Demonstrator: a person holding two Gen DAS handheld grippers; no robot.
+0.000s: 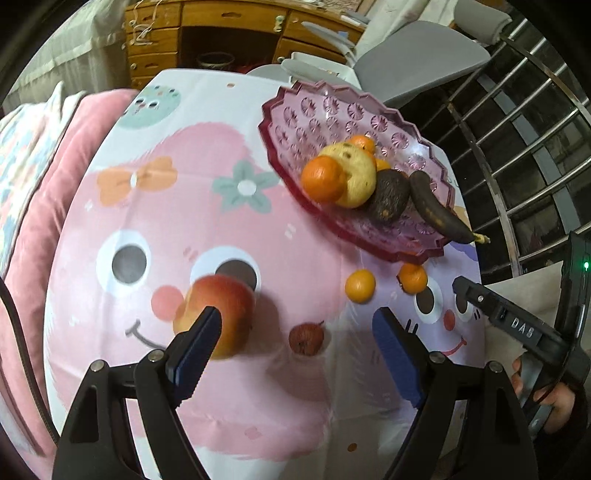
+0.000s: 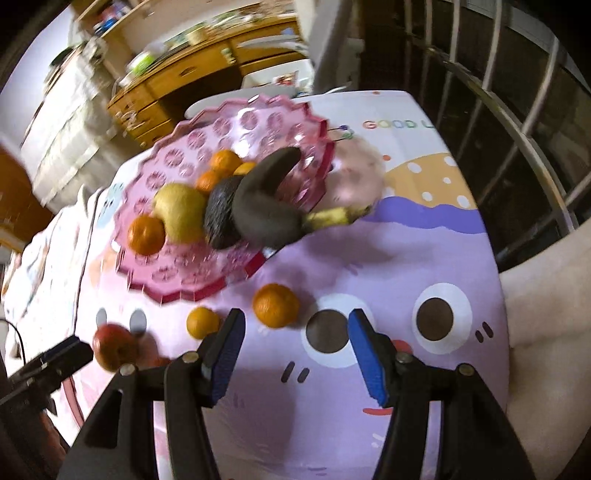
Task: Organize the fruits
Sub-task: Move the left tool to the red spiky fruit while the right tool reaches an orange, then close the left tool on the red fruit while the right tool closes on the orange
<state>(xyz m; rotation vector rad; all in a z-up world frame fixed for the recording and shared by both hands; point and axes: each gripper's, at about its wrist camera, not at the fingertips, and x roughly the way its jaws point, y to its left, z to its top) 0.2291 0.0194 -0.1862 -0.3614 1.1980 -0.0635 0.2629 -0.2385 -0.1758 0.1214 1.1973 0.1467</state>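
Note:
A pink glass fruit plate (image 1: 295, 110) (image 2: 177, 162) holds several oranges, a yellow pear (image 1: 356, 173) (image 2: 183, 212), an avocado (image 1: 389, 199) (image 2: 221, 214) and a dark overripe banana (image 1: 434, 210) (image 2: 266, 199). On the cloth lie a red-yellow apple (image 1: 218, 317) (image 2: 112, 345), a small shrivelled red fruit (image 1: 306, 338) and two oranges (image 1: 360, 285) (image 1: 413, 277) (image 2: 202, 322) (image 2: 275, 304). My left gripper (image 1: 297, 325) is open and empty, its left finger in front of the apple. My right gripper (image 2: 295, 325) is open and empty, just short of the larger orange.
A cartoon-print tablecloth (image 1: 207, 184) (image 2: 406, 258) covers the table. A pink cushion (image 1: 66, 166) lies at the left. A metal railing (image 1: 517, 129) (image 2: 498, 122) stands at the right edge. A wooden desk (image 1: 221, 33) and a grey chair (image 1: 417, 55) stand behind.

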